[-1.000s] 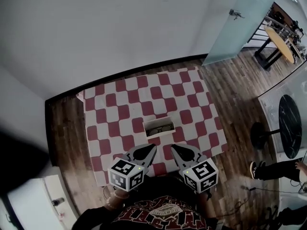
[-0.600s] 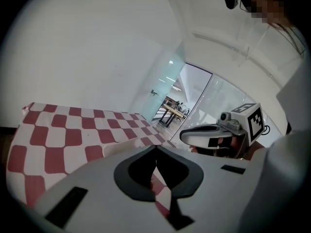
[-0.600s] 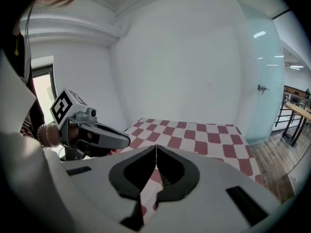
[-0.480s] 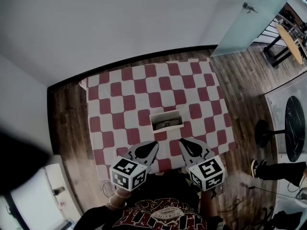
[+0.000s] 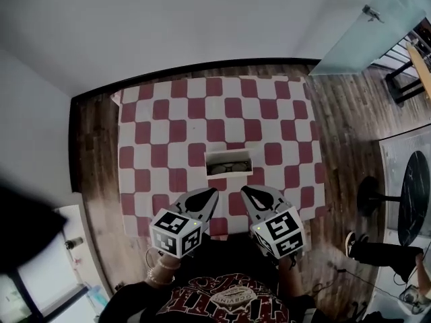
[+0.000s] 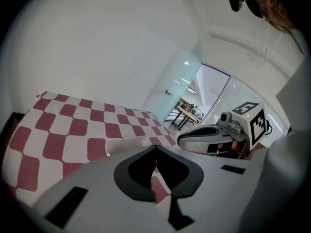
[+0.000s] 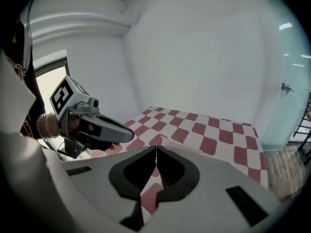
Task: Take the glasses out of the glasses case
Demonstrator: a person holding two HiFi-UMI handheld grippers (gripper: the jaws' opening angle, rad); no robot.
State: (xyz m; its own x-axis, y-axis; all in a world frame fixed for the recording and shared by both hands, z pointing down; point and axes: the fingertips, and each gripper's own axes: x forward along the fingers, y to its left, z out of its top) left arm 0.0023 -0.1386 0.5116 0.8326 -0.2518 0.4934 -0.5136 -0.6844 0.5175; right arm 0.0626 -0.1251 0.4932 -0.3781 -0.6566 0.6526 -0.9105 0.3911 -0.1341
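An open white glasses case (image 5: 229, 163) lies on the red-and-white checked tablecloth (image 5: 168, 123), near the table's front edge. Dark-framed glasses (image 5: 227, 168) rest inside it. My left gripper (image 5: 204, 196) hovers just in front of the case, to its left, with its jaws shut and empty. To the right of it, my right gripper (image 5: 250, 192) is also shut and empty. In the left gripper view the shut left gripper (image 6: 155, 147) points at the case's pale rim (image 6: 127, 142), and the right gripper's body (image 6: 214, 136) shows alongside. The right gripper view shows its own shut tips (image 7: 155, 148) over the cloth.
Wooden floor (image 5: 94, 180) surrounds the table. A frosted glass door (image 5: 367, 29) stands at the far right, and a round black table (image 5: 409, 195) at the right. A person's shoe (image 5: 353, 245) is on the floor at the lower right. White furniture (image 5: 47, 281) stands at the lower left.
The head view has swung, so the table now sits squarer and more central. Both grippers stay shut near the table's front edge, just short of the case.
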